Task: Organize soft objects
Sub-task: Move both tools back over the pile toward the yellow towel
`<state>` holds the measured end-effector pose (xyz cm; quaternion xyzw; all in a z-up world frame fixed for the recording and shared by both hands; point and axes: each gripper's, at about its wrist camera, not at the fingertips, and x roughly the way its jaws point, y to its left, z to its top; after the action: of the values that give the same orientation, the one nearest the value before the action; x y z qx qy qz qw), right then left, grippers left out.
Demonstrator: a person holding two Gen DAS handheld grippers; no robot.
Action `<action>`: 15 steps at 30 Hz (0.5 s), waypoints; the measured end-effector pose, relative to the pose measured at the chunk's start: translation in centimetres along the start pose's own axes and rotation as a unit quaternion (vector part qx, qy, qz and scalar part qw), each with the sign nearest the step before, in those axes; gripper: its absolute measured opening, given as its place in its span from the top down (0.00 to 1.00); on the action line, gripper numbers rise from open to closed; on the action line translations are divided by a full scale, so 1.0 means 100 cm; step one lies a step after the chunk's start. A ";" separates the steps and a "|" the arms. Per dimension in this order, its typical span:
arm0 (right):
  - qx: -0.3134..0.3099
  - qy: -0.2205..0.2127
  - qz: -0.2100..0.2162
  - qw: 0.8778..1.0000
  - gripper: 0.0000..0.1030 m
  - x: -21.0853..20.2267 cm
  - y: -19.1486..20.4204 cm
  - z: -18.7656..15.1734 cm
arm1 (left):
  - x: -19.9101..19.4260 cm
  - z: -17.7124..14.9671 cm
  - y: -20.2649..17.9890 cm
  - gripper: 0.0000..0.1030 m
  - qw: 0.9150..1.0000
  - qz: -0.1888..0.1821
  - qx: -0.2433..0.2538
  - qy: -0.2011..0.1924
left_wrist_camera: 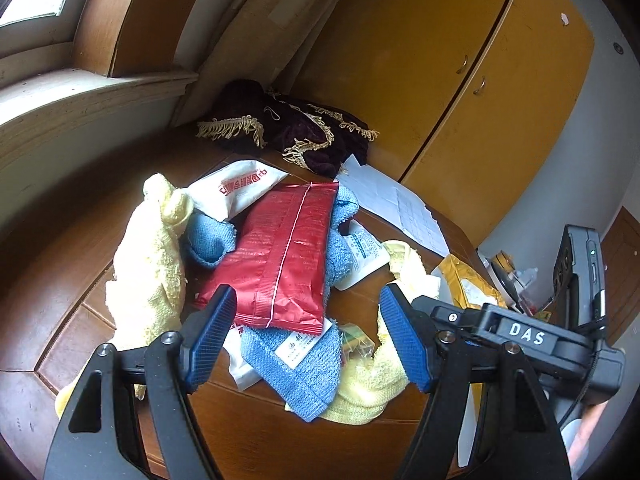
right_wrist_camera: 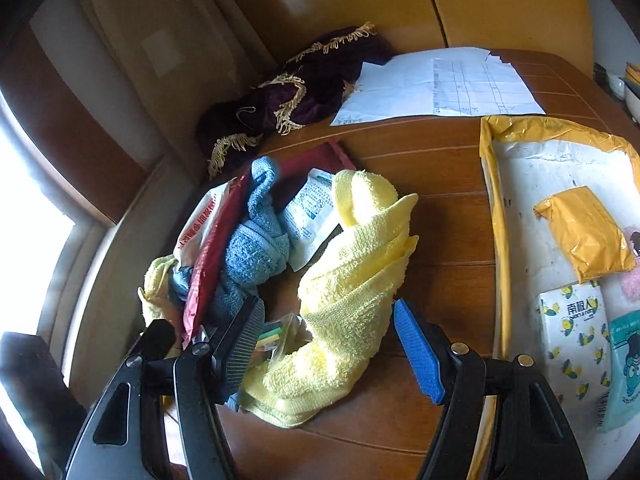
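Yellow towel [right_wrist_camera: 352,300] draped across wooden table [right_wrist_camera: 440,168], blue towel [right_wrist_camera: 256,252] and red packet [left_wrist_camera: 288,248] heaped beside it, left gripper [left_wrist_camera: 308,336] spread wide over the packet, right gripper [right_wrist_camera: 328,344] spread around the towel, holding nothing.

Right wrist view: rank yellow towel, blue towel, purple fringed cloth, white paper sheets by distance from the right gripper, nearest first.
1. Yellow towel, right between the open jaws of the right gripper.
2. Blue towel, up and left in the pile.
3. Purple fringed cloth and white paper sheets, at the table's far edge; too close to call.
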<state>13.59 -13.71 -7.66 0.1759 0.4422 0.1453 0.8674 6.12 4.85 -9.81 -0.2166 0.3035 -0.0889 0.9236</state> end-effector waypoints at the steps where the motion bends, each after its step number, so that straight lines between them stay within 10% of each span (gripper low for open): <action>1: -0.005 -0.009 -0.014 1.000 0.31 0.001 0.001 -0.001 | -0.001 0.001 0.002 0.28 1.000 -0.001 -0.005 -0.001; 7: -0.025 -0.014 -0.053 0.998 0.33 0.006 0.007 -0.004 | -0.013 0.009 0.019 0.28 0.999 0.008 -0.034 -0.008; 12: -0.046 -0.016 -0.067 0.997 0.37 0.007 0.017 -0.007 | -0.034 0.034 0.043 0.28 0.996 0.067 -0.040 -0.052; 15: -0.050 0.001 -0.075 0.996 0.52 0.015 0.018 -0.008 | -0.009 0.046 0.049 0.26 0.992 0.123 -0.010 -0.013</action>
<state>13.58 -11.31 -8.37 0.0987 0.4473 0.1018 0.8831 8.30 11.05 -8.27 -0.1875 0.3168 0.0310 0.9292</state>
